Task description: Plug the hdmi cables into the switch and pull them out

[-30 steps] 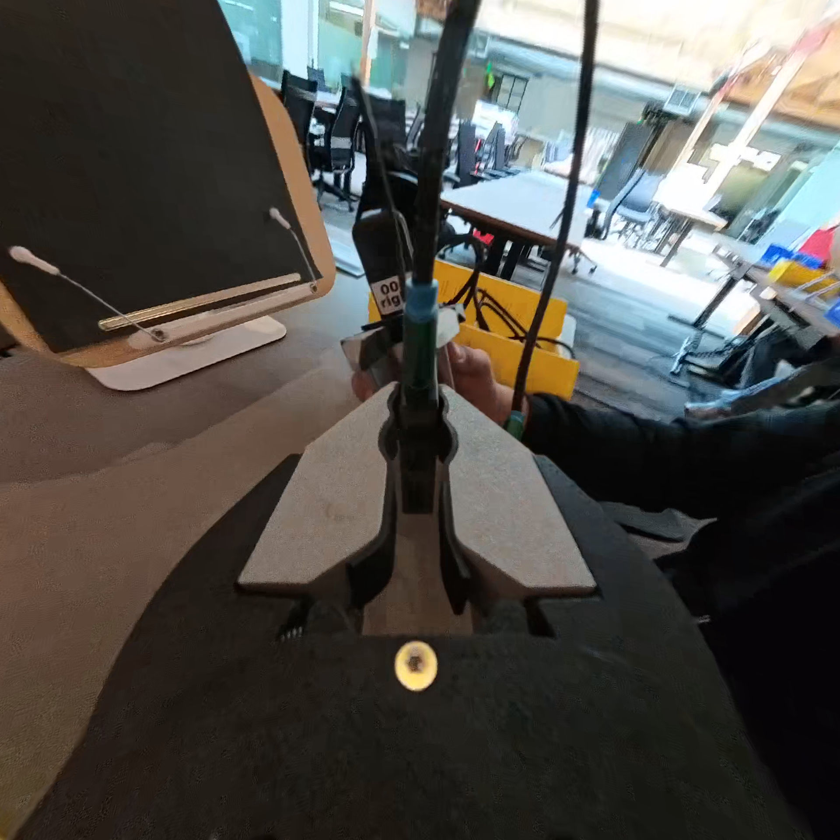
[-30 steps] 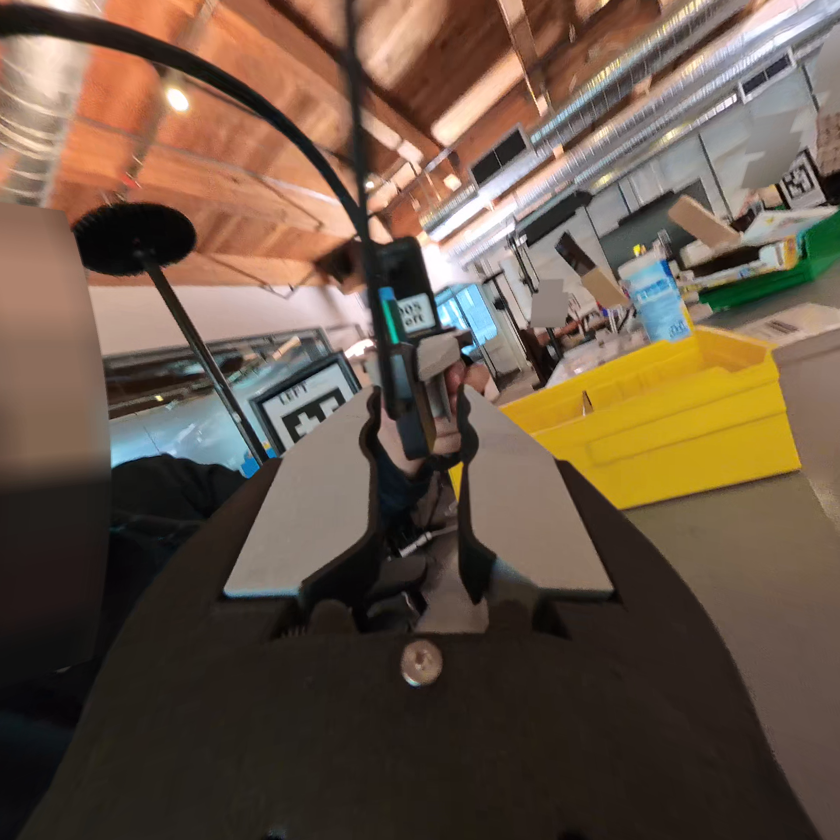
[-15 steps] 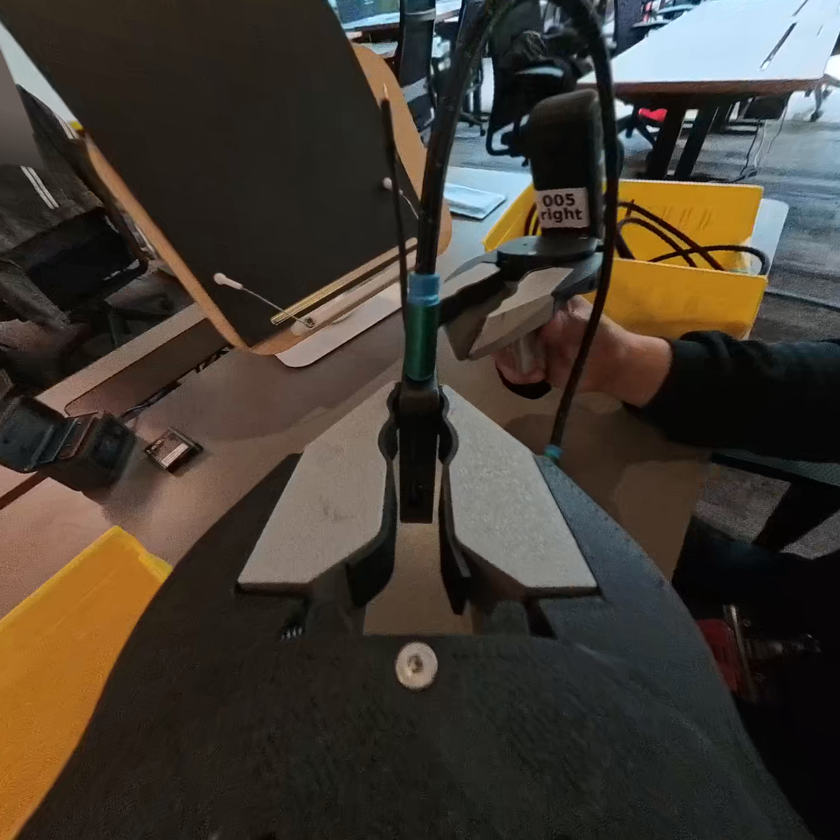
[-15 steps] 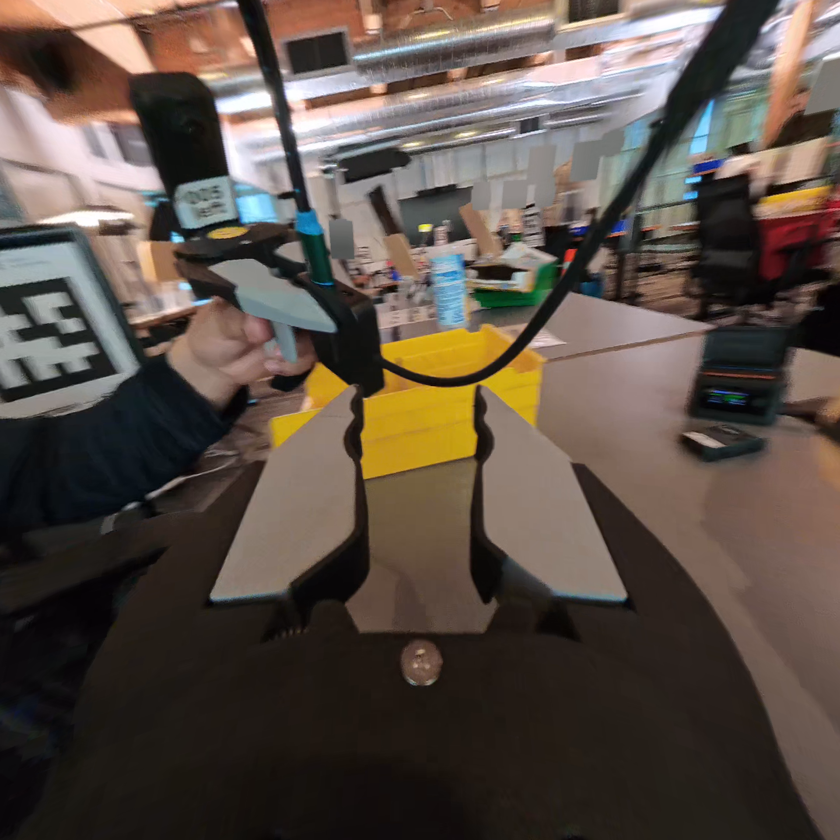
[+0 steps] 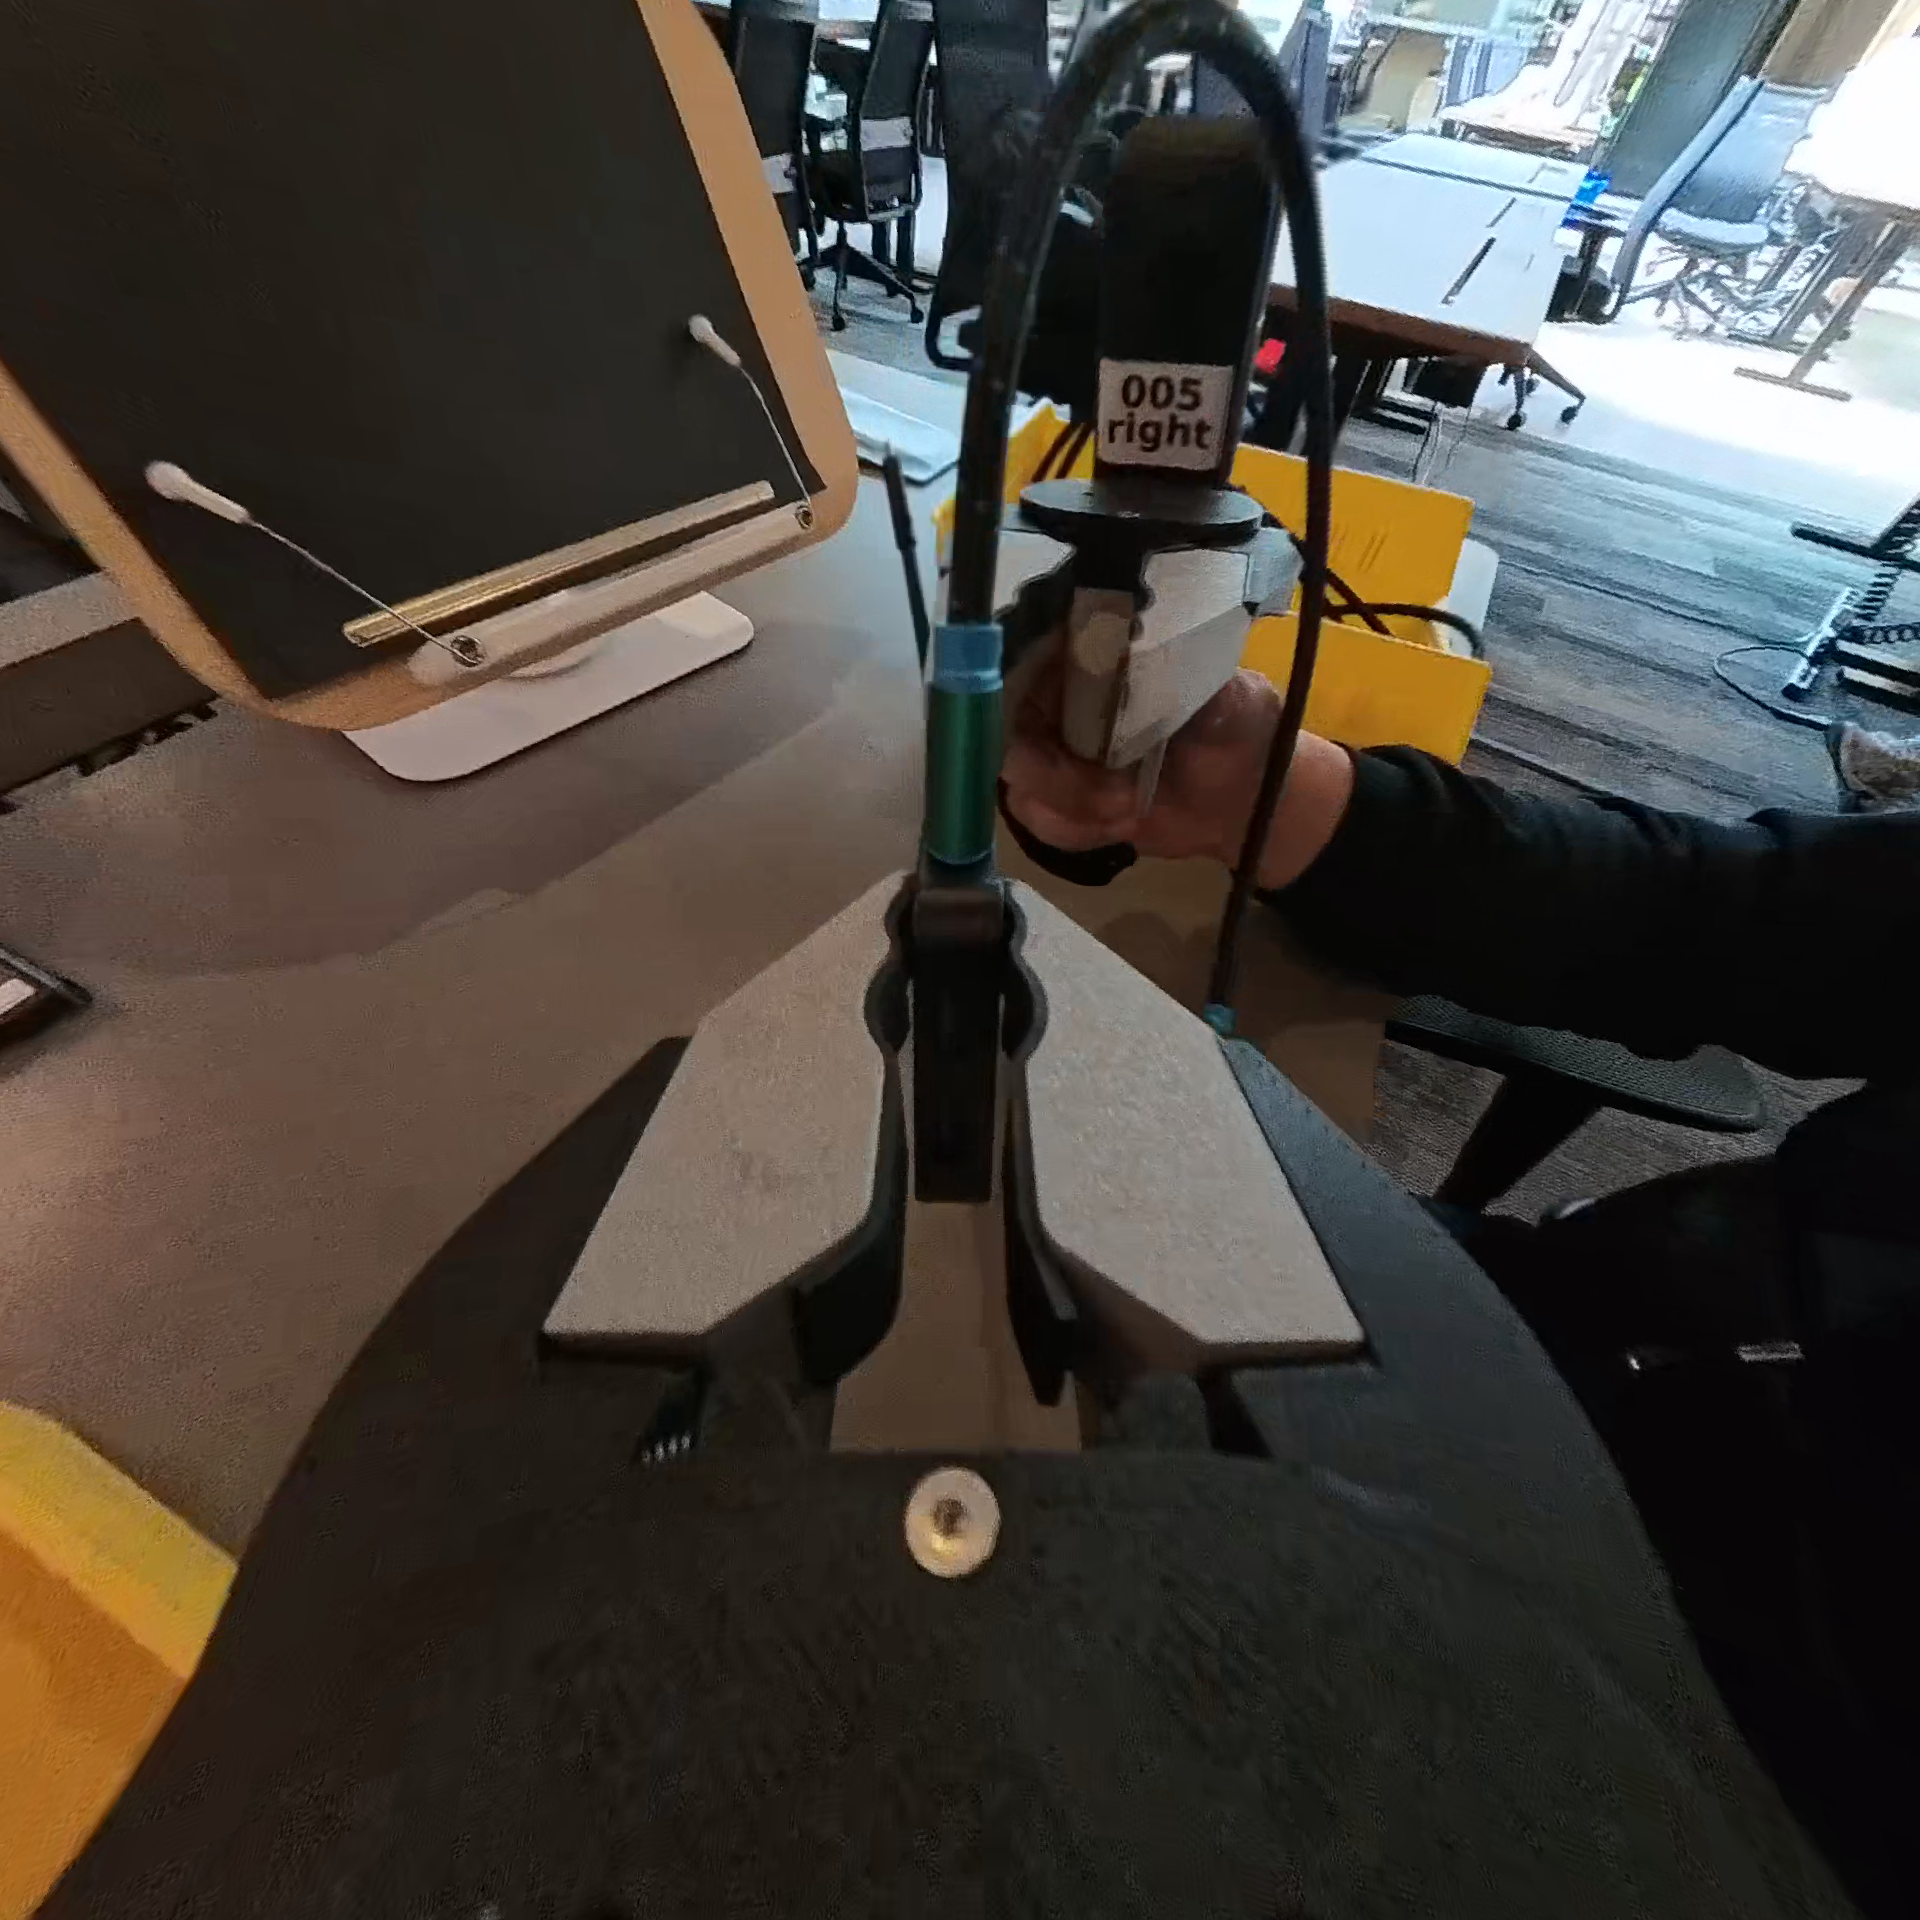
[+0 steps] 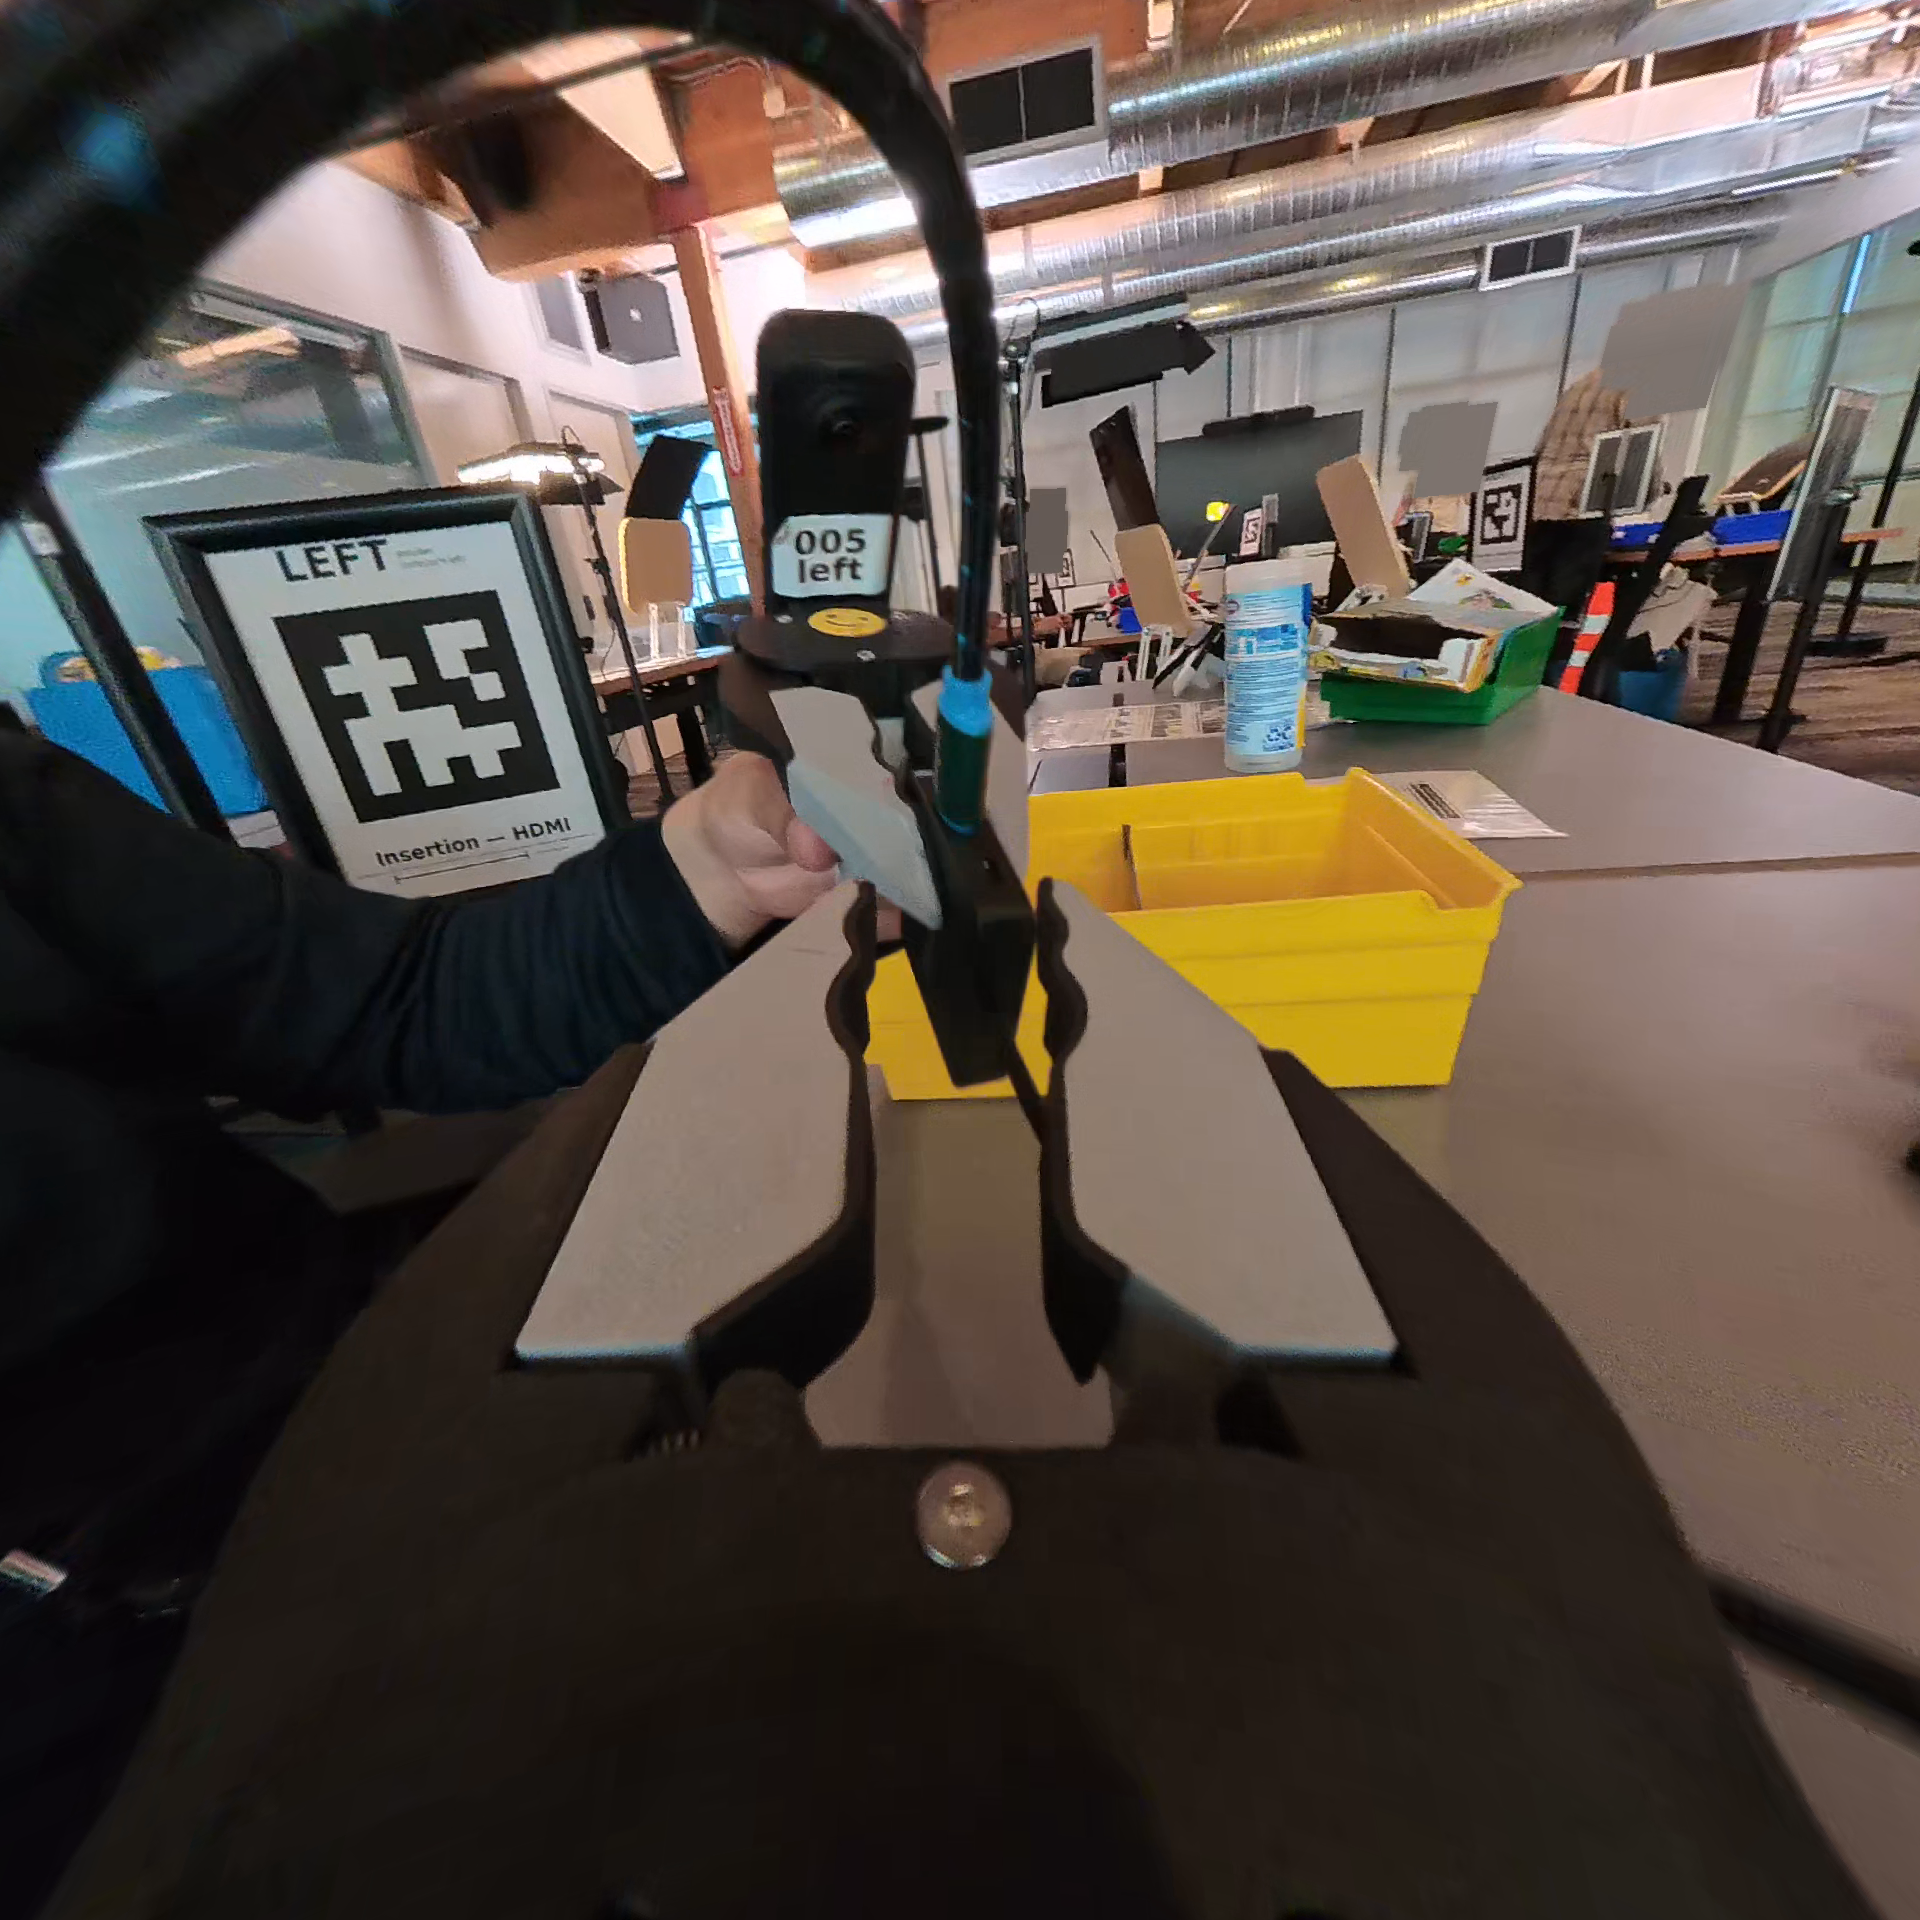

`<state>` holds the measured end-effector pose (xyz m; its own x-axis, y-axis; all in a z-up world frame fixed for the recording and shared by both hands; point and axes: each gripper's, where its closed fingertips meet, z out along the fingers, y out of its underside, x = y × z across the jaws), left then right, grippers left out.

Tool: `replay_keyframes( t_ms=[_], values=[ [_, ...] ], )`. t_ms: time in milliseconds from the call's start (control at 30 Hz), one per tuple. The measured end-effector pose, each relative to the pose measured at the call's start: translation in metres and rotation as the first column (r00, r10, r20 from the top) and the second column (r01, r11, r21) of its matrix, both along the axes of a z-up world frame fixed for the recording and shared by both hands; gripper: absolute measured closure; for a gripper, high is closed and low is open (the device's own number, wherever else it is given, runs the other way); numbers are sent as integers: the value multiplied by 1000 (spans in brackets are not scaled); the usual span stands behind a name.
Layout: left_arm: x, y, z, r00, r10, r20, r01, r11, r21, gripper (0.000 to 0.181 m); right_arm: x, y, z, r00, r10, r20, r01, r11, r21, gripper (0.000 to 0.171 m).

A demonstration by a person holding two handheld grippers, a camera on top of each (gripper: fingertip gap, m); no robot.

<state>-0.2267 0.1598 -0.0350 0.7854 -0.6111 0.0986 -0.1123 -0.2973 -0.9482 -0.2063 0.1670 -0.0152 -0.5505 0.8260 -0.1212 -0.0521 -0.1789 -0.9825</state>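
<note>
My left gripper (image 5: 956, 935) is shut on a small black switch (image 5: 954, 1060) and holds it upright above the grey table (image 5: 312, 1039). A plug with a green collar and blue ring (image 5: 961, 758) sits in the switch's top. Its black cable (image 5: 1309, 312) arches over and drops to a blue-ringed end (image 5: 1218, 1016) beside my right finger. My right gripper (image 6: 951, 935) is open and empty. It faces the left gripper (image 6: 904, 821), and the switch (image 6: 971, 977) shows in the gap just beyond its fingertips. The right gripper (image 5: 1132, 665) also shows in the left wrist view, held by a hand.
A yellow bin (image 6: 1247, 914) stands on the table behind the switch. Another yellow bin (image 5: 1382, 582) holds cables. A tilted black board on a white stand (image 5: 416, 364) is at the left. A framed marker sign (image 6: 416, 686), a wipes canister (image 6: 1262, 675) and a green tray (image 6: 1455, 675) stand farther back. The tips of both grippers are at nearly the same place.
The right gripper let go of the switch, swung away open, and has come back to face it. The left gripper kept its hold and tilted down toward the table.
</note>
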Motion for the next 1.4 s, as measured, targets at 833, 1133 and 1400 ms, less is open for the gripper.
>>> replay_keyframes(
  t_ms=[833,1133,1400],
  values=[
    [44,22,-6,967,54,250,-100,980,175,169,1,-5,2,998,65,-3,-65,980,-190,163],
    [45,27,7,928,91,361,-176,961,211,170,4,7,14,996,40,-77,-64,939,-338,165],
    [58,16,-30,969,36,245,-95,968,233,170,14,64,4,968,-250,31,252,955,-159,163]
  ],
)
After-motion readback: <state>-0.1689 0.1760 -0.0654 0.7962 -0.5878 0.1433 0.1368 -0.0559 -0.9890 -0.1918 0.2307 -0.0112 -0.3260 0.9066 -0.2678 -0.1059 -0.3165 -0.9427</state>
